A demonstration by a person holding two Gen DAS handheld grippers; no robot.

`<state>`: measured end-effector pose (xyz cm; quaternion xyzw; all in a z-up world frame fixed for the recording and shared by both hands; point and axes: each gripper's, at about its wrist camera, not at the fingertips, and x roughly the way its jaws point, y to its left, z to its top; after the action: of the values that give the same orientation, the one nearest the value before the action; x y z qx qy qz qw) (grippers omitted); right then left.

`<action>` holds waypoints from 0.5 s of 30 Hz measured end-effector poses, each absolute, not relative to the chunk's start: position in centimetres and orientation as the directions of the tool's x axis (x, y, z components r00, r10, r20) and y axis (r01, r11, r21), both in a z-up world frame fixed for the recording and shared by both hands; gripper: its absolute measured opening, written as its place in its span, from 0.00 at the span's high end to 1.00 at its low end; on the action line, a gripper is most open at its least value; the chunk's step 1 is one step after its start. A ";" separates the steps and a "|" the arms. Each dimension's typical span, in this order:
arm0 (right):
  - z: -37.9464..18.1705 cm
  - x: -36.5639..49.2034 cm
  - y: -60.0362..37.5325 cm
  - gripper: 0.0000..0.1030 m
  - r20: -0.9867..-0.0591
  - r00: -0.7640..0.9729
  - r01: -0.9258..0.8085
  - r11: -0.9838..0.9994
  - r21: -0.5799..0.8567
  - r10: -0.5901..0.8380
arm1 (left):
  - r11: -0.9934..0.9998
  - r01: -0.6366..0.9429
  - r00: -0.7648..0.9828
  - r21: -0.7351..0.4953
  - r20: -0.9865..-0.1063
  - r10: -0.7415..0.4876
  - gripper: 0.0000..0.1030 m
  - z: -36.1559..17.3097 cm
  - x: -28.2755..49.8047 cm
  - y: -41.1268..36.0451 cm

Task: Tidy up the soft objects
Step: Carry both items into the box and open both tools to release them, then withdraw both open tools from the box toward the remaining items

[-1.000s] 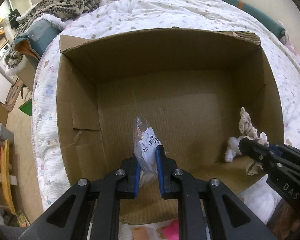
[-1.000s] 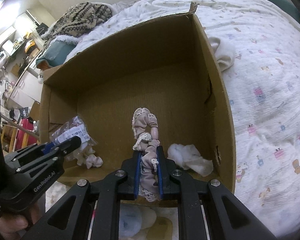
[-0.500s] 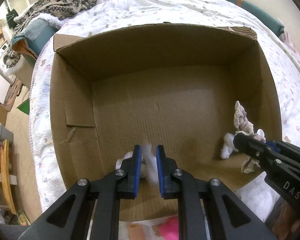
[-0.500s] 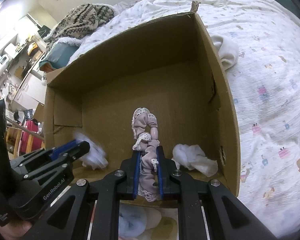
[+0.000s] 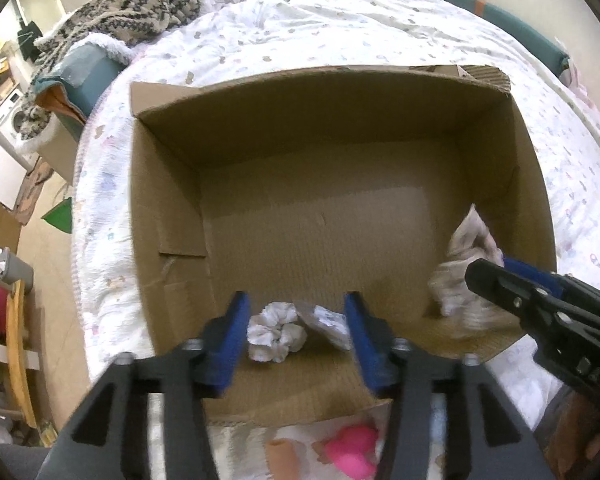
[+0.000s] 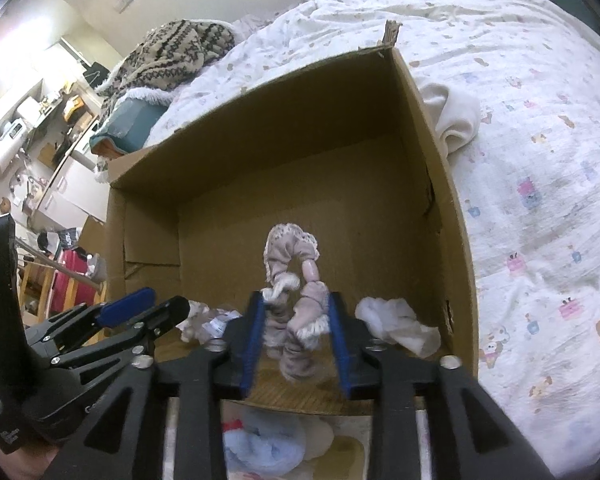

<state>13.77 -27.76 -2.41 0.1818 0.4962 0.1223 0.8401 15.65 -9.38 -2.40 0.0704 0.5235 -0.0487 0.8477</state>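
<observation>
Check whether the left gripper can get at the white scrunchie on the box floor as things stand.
Probably yes. The left gripper is open, and the white scrunchie lies on the cardboard box floor between its fingers, with only its plastic wrapper beside it.

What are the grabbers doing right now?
Left gripper open over the box, white scrunchie dropped inside. Right gripper open around the pink scrunchie. Nothing blocking.

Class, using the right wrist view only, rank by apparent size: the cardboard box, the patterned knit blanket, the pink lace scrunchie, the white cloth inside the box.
1. cardboard box
2. patterned knit blanket, farther away
3. pink lace scrunchie and white cloth: look alike, unranked.
</observation>
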 end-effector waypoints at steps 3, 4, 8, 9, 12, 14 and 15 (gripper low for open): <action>-2.0 13.6 -28.2 0.31 -0.777 0.501 -0.012 0.901 0.433 0.380 | 0.988 0.143 0.452 0.063 -0.892 -0.009 0.43 -1.9 15.6 -9.1; -1.9 13.5 -28.3 0.31 -0.778 0.504 -0.011 0.903 0.430 0.376 | 0.988 0.141 0.447 0.062 -0.895 -0.008 0.43 -1.8 15.6 -9.2; -1.6 13.3 -28.4 0.31 -0.779 0.517 -0.011 0.913 0.408 0.354 | 0.989 0.133 0.459 0.065 -0.889 -0.003 0.43 -1.1 15.6 -9.1; -1.5 13.2 -28.4 0.31 -0.779 0.522 -0.011 0.916 0.400 0.346 | 0.989 0.133 0.460 0.065 -0.888 -0.004 0.43 -1.0 15.7 -9.0; -1.3 12.8 -28.5 0.31 -0.782 0.526 -0.009 0.922 0.388 0.334 | 0.989 0.130 0.465 0.066 -0.885 -0.002 0.43 -0.6 15.5 -8.8; -1.3 12.5 -28.8 0.31 -0.783 0.526 -0.001 0.921 0.389 0.331 | 0.990 0.123 0.469 0.063 -0.883 -0.002 0.43 -0.3 15.2 -8.4; -1.3 12.3 -28.9 0.31 -0.785 0.525 0.005 0.921 0.390 0.329 | 0.991 0.122 0.470 0.057 -0.882 -0.007 0.43 -0.1 15.0 -8.2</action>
<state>12.31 -28.91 -1.32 0.1747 0.4781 0.0949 0.8555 15.02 -8.17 -0.09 0.0563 0.5132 -0.0378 0.8556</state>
